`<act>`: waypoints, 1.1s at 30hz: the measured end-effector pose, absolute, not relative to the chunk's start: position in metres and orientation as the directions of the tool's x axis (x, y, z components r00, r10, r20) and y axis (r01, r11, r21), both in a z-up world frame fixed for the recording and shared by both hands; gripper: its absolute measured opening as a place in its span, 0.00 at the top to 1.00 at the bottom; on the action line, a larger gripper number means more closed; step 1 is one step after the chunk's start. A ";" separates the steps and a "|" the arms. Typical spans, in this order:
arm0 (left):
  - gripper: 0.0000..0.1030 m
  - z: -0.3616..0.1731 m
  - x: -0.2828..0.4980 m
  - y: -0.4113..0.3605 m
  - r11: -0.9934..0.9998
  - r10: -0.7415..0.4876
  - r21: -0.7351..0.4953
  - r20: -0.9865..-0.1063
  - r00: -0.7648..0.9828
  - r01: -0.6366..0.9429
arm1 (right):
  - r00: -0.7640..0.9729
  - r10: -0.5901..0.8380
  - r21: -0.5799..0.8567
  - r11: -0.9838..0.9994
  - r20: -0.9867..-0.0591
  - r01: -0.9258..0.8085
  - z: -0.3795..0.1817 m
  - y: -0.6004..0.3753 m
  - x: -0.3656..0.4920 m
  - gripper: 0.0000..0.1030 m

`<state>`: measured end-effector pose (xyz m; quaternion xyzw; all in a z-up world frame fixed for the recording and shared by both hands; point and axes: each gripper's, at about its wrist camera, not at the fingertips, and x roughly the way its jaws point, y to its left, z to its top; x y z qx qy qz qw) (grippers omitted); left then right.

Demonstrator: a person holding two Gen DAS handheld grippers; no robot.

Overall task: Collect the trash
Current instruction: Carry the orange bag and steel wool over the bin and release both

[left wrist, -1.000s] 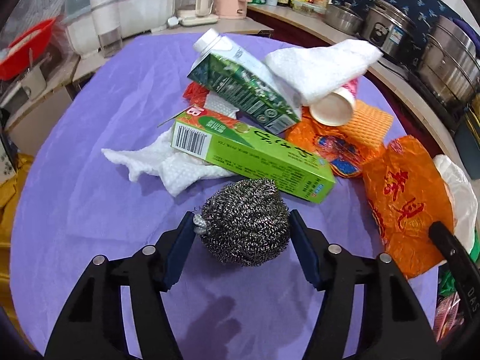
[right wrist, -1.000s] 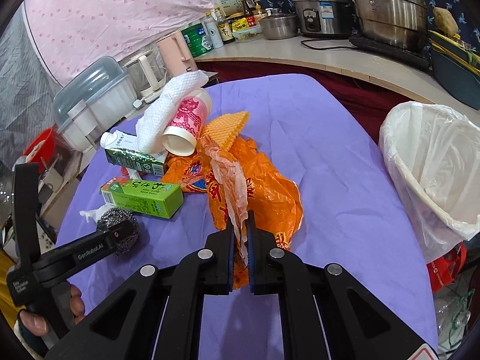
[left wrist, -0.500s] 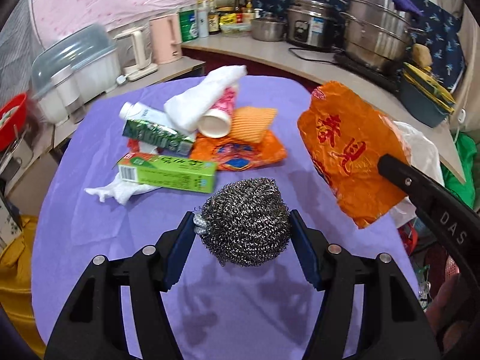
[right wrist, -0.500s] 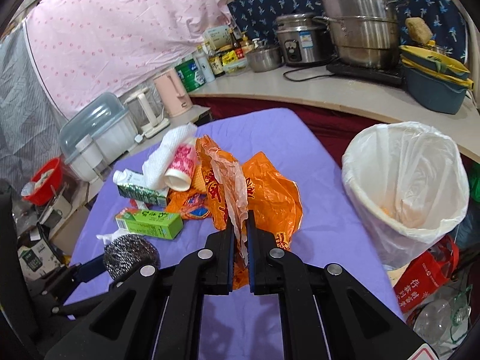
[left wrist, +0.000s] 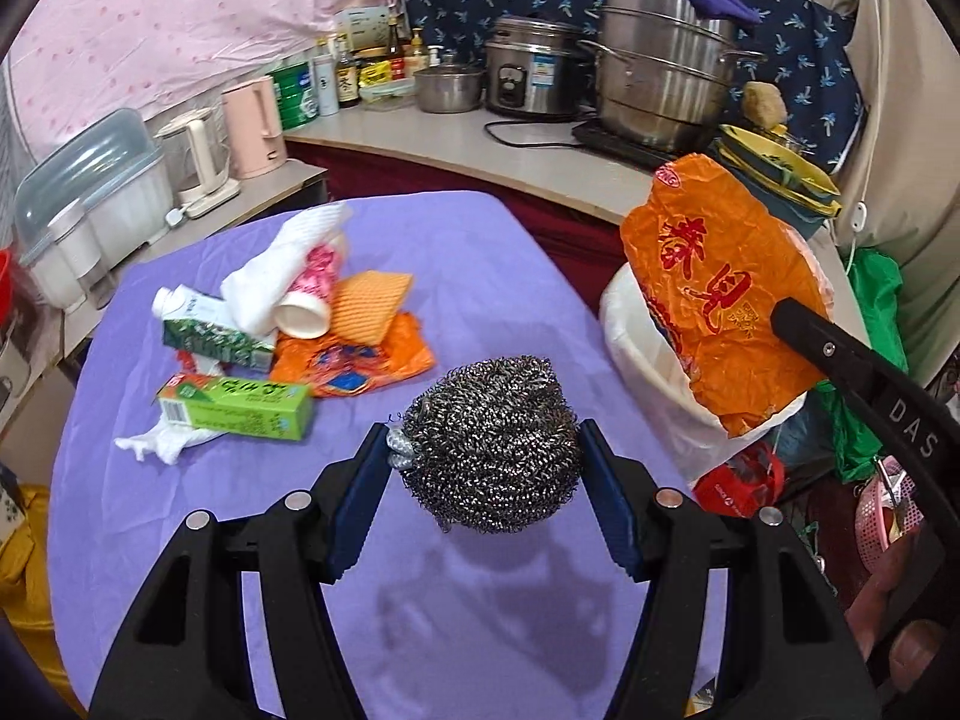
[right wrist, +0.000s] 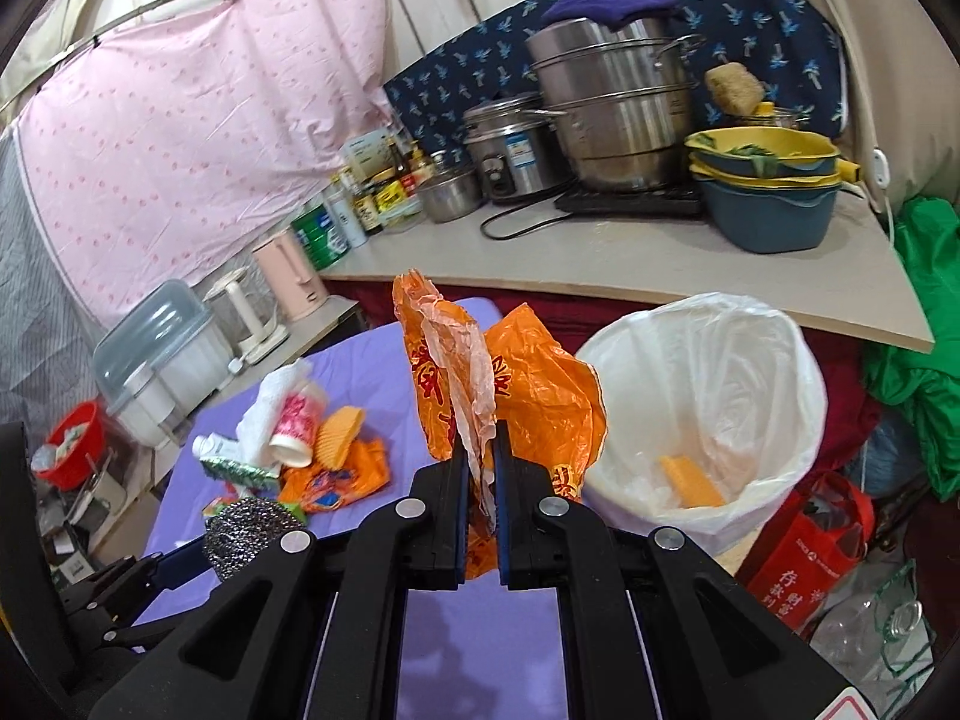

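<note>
While the left gripper [left wrist: 487, 456] clamps a steel wool scourer [left wrist: 489, 444] between its blue pads, holding the ball clear above the purple tablecloth [left wrist: 480, 276] so that its shadow falls on the cloth below, the right gripper [right wrist: 480, 480] is pinched tight on a crumpled orange plastic bag [right wrist: 540, 396], which stands up out of the narrow slot between its fingers. Seen from the left wrist, that bag hangs over the near rim of the white-lined trash bin [right wrist: 708, 396], which stands just off the table's right edge; an orange scrap [right wrist: 690, 474] lies at the bottom of the bin. The rest of the trash sits in a heap toward the table's far left corner: a green box [left wrist: 237, 408] lying on a white tissue [left wrist: 159, 441], a tipped green and white carton [left wrist: 210, 336], a pink-printed paper cup [left wrist: 309, 294] on its side under a white paper towel [left wrist: 282, 264], an orange ribbed sponge [left wrist: 369, 303] and a flattened orange wrapper [left wrist: 354, 363]. Beside the bin, low on the floor, stands a red shopping bag [right wrist: 810, 546].
</note>
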<state>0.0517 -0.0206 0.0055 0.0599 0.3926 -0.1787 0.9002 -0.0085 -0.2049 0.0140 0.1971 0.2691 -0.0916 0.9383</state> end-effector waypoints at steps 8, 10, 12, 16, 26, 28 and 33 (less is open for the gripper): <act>0.42 0.010 0.056 -0.070 0.902 -0.321 -0.034 -0.721 0.614 0.431 | 0.831 -0.167 0.326 0.865 -0.531 0.381 0.013 -0.263 -0.024 0.94; 0.42 0.011 0.059 -0.083 0.894 -0.331 -0.034 -0.722 0.608 0.446 | 0.828 -0.183 0.330 0.855 -0.530 0.399 0.012 -0.274 -0.027 0.94; 0.42 0.012 0.061 -0.095 0.888 -0.342 -0.038 -0.722 0.602 0.458 | 0.823 -0.196 0.330 0.847 -0.534 0.416 0.009 -0.284 -0.028 0.94; 0.42 0.011 0.066 -0.120 0.875 -0.358 -0.037 -0.720 0.594 0.482 | 0.811 -0.214 0.330 0.834 -0.545 0.442 0.001 -0.304 -0.026 0.94; 0.42 -0.003 0.091 -0.180 0.858 -0.381 -0.052 -0.733 0.564 0.511 | 0.781 -0.228 0.310 0.825 -0.581 0.472 -0.020 -0.342 -0.005 0.94; 0.42 -0.008 0.097 -0.188 0.856 -0.384 -0.060 -0.739 0.554 0.513 | 0.774 -0.230 0.304 0.824 -0.590 0.477 -0.025 -0.351 0.002 0.94; 0.42 -0.021 0.110 -0.209 0.852 -0.377 -0.053 -0.752 0.540 0.520 | 0.754 -0.230 0.298 0.817 -0.615 0.493 -0.040 -0.366 0.015 0.94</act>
